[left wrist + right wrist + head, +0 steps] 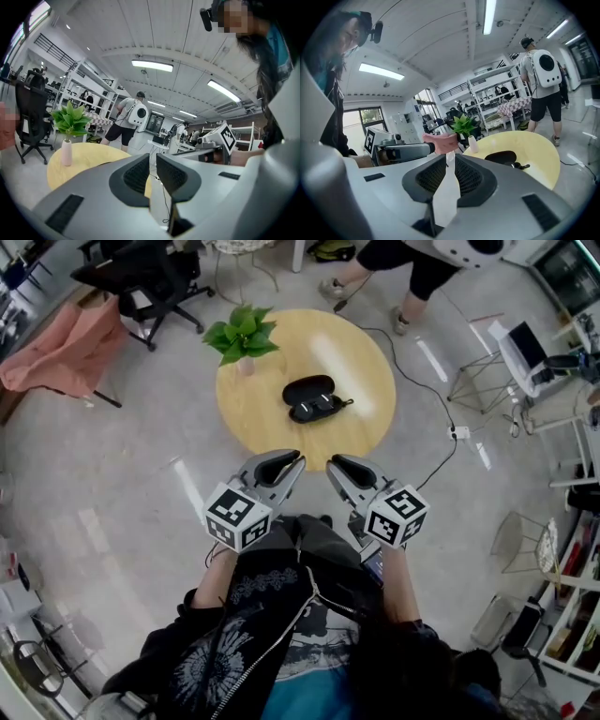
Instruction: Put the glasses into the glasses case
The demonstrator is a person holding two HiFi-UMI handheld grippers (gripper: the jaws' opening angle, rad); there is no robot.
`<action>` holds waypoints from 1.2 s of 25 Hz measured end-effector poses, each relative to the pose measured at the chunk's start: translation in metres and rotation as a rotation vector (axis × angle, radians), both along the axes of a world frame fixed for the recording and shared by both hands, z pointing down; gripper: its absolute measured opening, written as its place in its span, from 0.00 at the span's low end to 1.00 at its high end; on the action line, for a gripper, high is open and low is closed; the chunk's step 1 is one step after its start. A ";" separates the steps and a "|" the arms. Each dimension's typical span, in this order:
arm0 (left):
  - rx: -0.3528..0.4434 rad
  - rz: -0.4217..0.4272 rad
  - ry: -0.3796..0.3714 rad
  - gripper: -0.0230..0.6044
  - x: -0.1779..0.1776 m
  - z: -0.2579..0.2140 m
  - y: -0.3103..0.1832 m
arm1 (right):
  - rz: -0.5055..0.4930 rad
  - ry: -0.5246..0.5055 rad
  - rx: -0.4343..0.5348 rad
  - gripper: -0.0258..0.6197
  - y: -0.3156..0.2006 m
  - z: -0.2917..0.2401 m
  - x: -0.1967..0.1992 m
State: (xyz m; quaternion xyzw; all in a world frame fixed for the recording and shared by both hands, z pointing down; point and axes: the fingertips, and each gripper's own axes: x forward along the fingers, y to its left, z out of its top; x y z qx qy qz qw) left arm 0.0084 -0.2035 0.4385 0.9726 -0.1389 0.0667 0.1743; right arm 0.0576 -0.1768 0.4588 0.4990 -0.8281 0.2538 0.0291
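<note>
Nearest, held low in front of the person and short of the round counter (272, 432), the left gripper (286, 463) and right gripper (342, 468) each have their jaws drawn to a slit with nothing between them. Both should spread wider before reaching in. Farther out, mid-counter, the glasses (319, 409) lie against the near side of the black glasses case (309, 388). I would steady the case with one gripper and pinch the frame, not a lens, staying right of the far-left plant (242, 334).
</note>
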 end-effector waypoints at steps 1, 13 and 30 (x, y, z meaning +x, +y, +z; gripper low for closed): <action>0.001 0.000 0.002 0.11 0.001 0.000 0.002 | 0.001 -0.001 -0.003 0.15 0.002 0.001 0.001; 0.010 -0.134 -0.010 0.11 0.003 -0.005 0.035 | -0.105 0.007 0.013 0.15 0.040 -0.001 0.011; 0.038 -0.239 -0.049 0.11 0.065 -0.001 0.216 | -0.278 0.014 0.071 0.15 0.202 -0.004 0.056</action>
